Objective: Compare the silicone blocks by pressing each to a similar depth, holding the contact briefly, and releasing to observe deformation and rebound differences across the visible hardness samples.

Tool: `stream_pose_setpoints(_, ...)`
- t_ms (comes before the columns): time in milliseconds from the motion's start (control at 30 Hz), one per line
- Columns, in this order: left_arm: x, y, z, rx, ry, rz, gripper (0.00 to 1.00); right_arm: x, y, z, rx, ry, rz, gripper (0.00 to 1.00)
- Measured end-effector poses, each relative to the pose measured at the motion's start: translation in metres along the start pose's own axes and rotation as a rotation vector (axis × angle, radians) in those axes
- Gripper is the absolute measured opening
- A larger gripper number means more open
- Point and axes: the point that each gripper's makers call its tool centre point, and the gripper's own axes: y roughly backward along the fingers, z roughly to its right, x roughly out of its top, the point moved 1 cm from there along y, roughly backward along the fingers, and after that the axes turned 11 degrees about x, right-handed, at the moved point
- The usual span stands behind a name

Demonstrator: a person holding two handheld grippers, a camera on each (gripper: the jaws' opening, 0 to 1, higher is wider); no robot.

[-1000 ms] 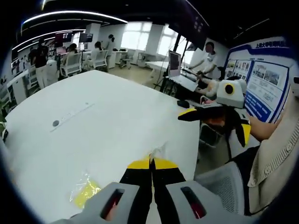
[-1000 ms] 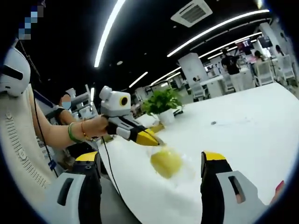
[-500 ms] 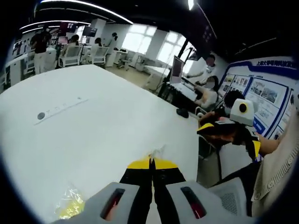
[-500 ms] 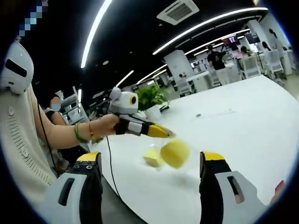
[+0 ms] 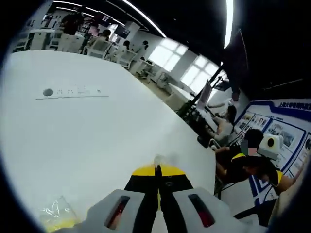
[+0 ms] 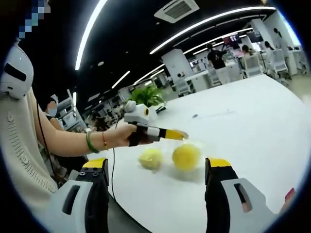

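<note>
On the white bench, your left tool is closed on the clear wrapping of one yellow block, seemingly steadying it; a second block lies beside; your right tool waits wide open, empty.

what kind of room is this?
Probably an open-plan office or lab: long white table, desks with office chairs behind, linear ceiling lights, and a potted plant.

Two yellow silicone blocks, bagged, on white surface.
Larger block and smaller block lie near each other, apart, each in clear wrap; wrapped yellow piece rests at surface edge.
</note>
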Motion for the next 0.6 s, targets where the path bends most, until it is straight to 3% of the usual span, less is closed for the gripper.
stream_pose_setpoints(67, -0.002, -0.005, -0.008, 0.023, 0.021, 0.005, 0.0, 0.004, 0.001, 0.003, -0.005, 0.006, 0.0, 0.76)
stream_pose_setpoints(133, -0.009, -0.01, -0.019, 0.095, -0.041, -0.008, 0.0, 0.007, 0.002, 0.004, -0.005, 0.005, 0.009, 0.75)
stream_pose_setpoints(367, -0.016, -0.021, -0.029, 0.127, 0.002, 0.007, 0.0, 0.008, 0.0, 0.01, -0.02, -0.01, 0.016, 0.74)
stream_pose_setpoints(500, -0.024, -0.026, -0.05, 0.209, -0.028, -0.049, 0.0, 0.005, -0.002, 0.011, -0.02, -0.017, 0.005, 0.74)
stream_pose_setpoints(567, -0.034, -0.028, -0.065, 0.292, -0.113, -0.115, 0.0, 0.005, -0.002, 0.011, -0.022, -0.022, 0.008, 0.73)
stream_pose_setpoints(600, -0.04, -0.029, -0.07, 0.323, -0.212, -0.149, 0.0, 0.005, -0.003, 0.012, -0.023, -0.023, 0.007, 0.73)
